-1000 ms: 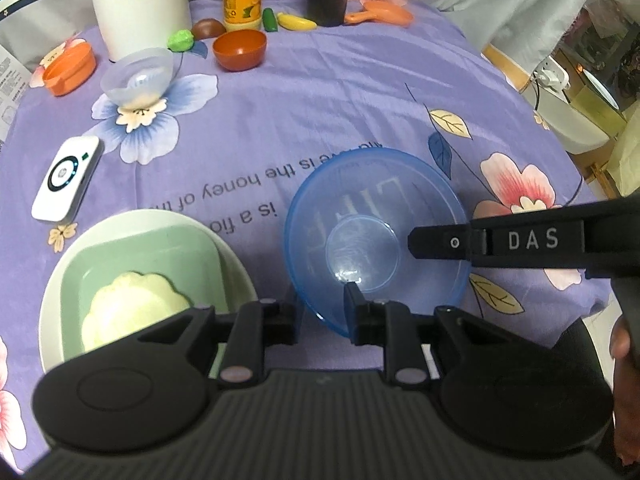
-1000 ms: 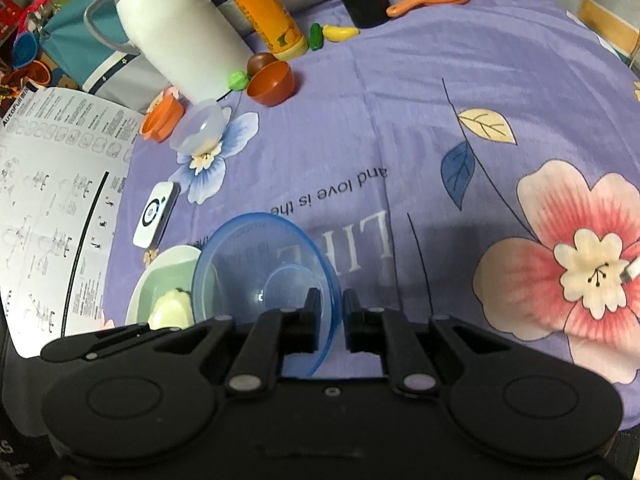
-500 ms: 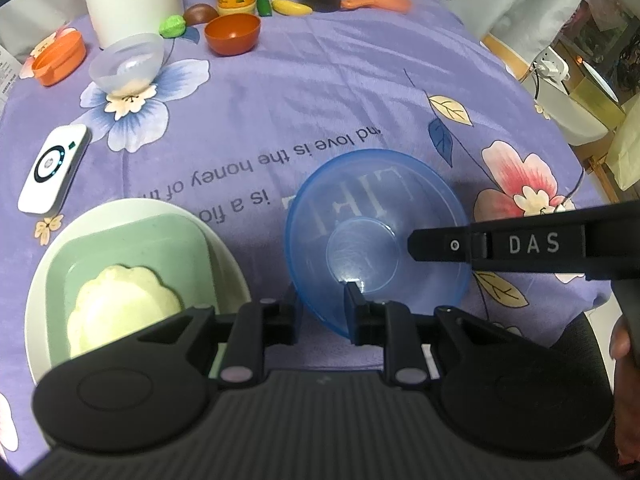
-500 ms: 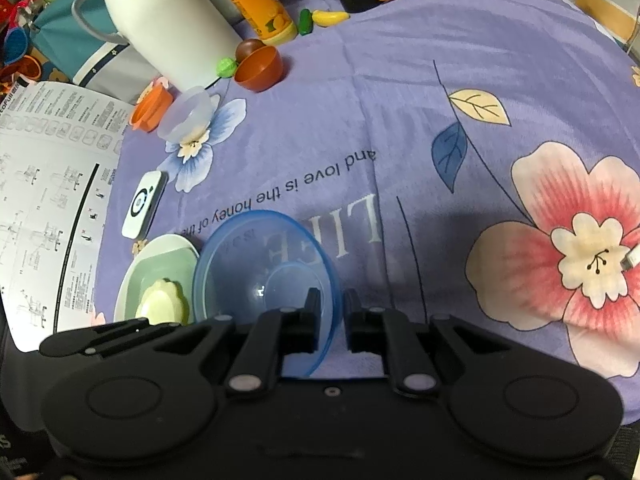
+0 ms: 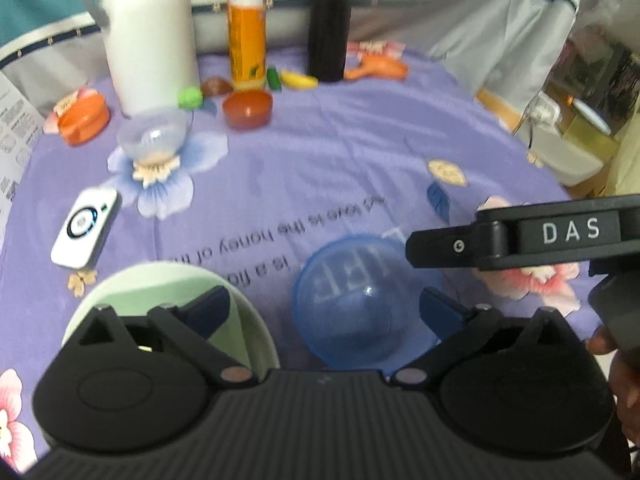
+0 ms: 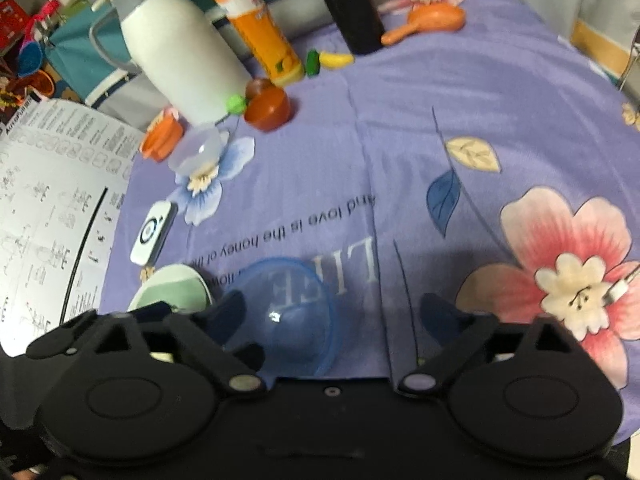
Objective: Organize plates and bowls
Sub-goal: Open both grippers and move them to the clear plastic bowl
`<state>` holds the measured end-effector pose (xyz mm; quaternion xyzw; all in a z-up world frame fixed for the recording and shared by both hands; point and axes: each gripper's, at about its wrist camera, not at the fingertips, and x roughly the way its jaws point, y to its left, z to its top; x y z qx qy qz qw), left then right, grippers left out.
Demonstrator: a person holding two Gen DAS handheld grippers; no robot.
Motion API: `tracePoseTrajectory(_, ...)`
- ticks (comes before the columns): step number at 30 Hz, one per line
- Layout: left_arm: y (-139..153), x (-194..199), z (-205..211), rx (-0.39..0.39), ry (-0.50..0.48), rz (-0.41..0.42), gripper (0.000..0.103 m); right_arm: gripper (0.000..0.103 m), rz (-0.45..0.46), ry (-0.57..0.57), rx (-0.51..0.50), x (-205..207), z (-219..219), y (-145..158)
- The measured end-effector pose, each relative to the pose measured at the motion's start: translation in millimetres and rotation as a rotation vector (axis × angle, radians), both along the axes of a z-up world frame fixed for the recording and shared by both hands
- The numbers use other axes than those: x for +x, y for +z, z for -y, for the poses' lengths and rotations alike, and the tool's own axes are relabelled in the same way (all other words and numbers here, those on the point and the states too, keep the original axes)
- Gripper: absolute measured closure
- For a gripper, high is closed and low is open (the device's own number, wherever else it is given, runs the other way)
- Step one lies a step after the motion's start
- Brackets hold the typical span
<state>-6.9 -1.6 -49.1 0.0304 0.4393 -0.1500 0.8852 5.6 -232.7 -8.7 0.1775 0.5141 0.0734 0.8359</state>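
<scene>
Left wrist view is showing the left gripper [image 5: 324, 312] spreading wide, holding nothing, above the blue bowl [image 5: 360, 304], which is sitting near on the purple tablecloth [image 5: 340, 160]. Just left of it, the pale green plate [image 5: 240, 300] is lying. Right wrist view is showing the right gripper [image 6: 332, 312] also gaping wide and empty, with the blue bowl resting between its fingers.

Purple floral tablecloth [image 5: 344, 160] carries bowls, bottles, remote.
</scene>
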Motion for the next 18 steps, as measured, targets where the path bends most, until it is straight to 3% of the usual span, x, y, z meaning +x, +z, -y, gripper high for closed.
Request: tracePoseTrajectory(18,16,-5,-17,-0.064,0.027,0.057,0.0,0.0,0.09,-0.031,-0.051,-4,7,26)
